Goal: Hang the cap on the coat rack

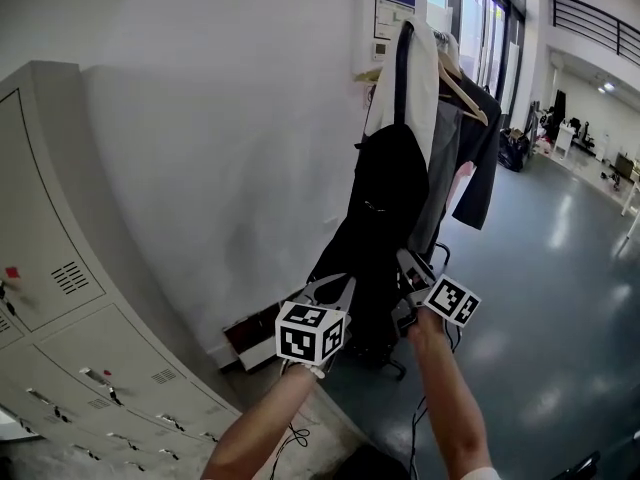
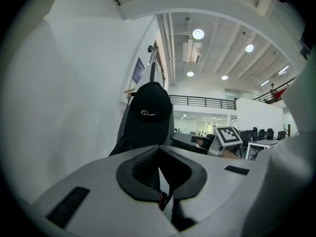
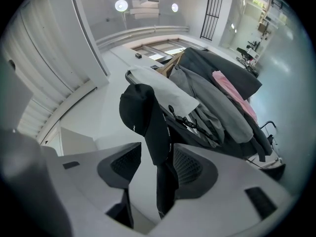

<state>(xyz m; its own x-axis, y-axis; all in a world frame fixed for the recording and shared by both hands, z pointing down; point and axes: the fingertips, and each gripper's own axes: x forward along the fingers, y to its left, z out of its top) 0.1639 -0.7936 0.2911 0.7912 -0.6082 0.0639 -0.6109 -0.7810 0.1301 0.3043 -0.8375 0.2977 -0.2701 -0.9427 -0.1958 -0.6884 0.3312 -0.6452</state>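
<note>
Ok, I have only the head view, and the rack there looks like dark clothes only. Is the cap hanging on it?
Observer: Yes. In the left gripper view the black cap hangs on the coat rack, with its white logo facing out.
Operator: Does the right gripper hold it?
Observer: No. The right gripper is open. A black strap that hangs below the cap runs between its jaws.
Operator: And the left one?
Observer: The left gripper is shut, with nothing visible between its jaws. It is apart from the cap.
</note>
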